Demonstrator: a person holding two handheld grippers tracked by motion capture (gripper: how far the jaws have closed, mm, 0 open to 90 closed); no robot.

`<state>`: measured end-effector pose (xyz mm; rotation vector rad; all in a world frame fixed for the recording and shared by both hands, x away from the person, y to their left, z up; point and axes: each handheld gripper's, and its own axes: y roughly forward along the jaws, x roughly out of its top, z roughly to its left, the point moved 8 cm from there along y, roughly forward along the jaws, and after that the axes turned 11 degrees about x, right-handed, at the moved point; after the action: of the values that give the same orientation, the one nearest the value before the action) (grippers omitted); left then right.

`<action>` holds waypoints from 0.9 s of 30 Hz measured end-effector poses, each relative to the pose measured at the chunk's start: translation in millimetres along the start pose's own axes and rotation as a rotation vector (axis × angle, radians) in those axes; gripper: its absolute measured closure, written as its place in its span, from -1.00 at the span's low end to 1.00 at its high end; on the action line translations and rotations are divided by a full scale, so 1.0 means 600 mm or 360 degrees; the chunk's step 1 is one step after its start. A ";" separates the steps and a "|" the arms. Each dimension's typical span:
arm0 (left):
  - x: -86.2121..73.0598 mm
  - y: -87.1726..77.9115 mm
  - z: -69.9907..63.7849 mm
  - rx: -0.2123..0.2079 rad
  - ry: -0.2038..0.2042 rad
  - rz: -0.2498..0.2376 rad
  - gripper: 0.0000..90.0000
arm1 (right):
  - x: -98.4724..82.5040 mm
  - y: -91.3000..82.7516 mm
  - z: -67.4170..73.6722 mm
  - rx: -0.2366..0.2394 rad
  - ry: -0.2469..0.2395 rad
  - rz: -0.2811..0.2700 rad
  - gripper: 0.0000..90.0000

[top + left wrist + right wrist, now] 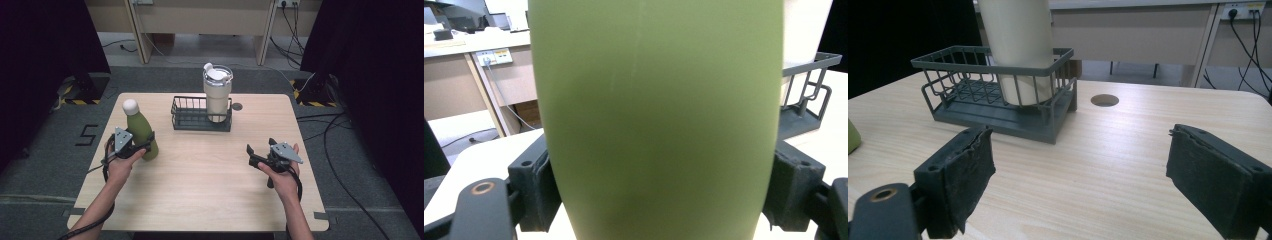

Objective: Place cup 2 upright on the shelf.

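A green bottle (139,128) with a white cap stands upright on the left part of the table. My left gripper (144,146) is shut on its lower body. In the left gripper view the bottle (659,120) spans the frame and both pads (536,185) press its sides. My right gripper (260,150) is held over the right part of the table, open, with nothing between its jaws (1080,175). It faces a dark wire basket (948,60) in which a cream tumbler (1020,45) stands.
The basket (200,125) sits at the back middle of the wooden table (200,180), with the lidded tumbler (217,95) at its right end. A round cable hole (237,106) lies just right of it. Cables trail on the floor at the right.
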<state>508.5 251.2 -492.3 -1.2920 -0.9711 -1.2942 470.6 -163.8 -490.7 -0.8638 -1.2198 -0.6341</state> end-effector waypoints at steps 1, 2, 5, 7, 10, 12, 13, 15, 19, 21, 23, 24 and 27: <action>0.000 0.000 0.000 -0.0001 0.0000 -0.0001 -0.58 | 0.000 0.000 0.000 -0.0001 0.0000 -0.0001 -0.74; 0.000 0.000 0.000 -0.0003 0.0000 -0.0002 -0.58 | 0.000 -0.001 -0.001 -0.0003 0.0002 0.0000 -0.74; 0.001 0.001 -0.001 -0.0013 0.0008 -0.0002 -0.58 | 0.000 -0.001 -0.003 -0.0007 0.0003 0.0001 -0.73; 0.002 0.001 -0.002 -0.0016 0.0010 -0.0003 -0.57 | 0.000 -0.001 -0.004 -0.0008 0.0000 0.0001 -0.73; 0.005 0.003 -0.004 -0.0024 0.0008 -0.0006 -0.57 | -0.002 -0.001 -0.004 -0.0011 0.0007 0.0005 -0.73; 0.009 0.003 -0.005 -0.0028 -0.0008 -0.0015 -0.57 | -0.002 -0.001 -0.005 -0.0012 0.0011 0.0005 -0.73; 0.011 0.003 -0.005 -0.0031 -0.0011 -0.0021 -0.57 | -0.002 -0.001 -0.005 -0.0013 0.0010 0.0005 -0.73; 0.016 0.004 -0.006 -0.0034 -0.0015 -0.0033 -0.57 | -0.001 -0.001 -0.006 -0.0017 0.0008 0.0003 -0.72; 0.025 0.004 -0.009 -0.0043 -0.0026 -0.0047 -0.57 | 0.000 -0.002 -0.006 -0.0018 0.0009 -0.0001 -0.72; 0.028 0.005 -0.011 -0.0046 -0.0030 -0.0051 -0.57 | 0.000 -0.002 -0.007 -0.0020 0.0009 -0.0003 -0.72; 0.036 0.005 -0.017 -0.0060 -0.0032 -0.0065 -0.57 | 0.001 -0.003 -0.007 -0.0022 0.0015 -0.0003 -0.72; 0.036 0.005 -0.017 -0.0060 -0.0032 -0.0065 -0.57 | 0.001 -0.003 -0.007 -0.0022 0.0015 -0.0004 -0.72; 0.049 0.006 -0.025 -0.0074 -0.0033 -0.0087 -0.57 | 0.002 -0.004 -0.007 -0.0025 0.0015 -0.0008 -0.71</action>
<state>512.4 232.7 -465.2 -1.3248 -1.0021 -1.3544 471.5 -168.6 -489.7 -0.8700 -1.2101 -0.6522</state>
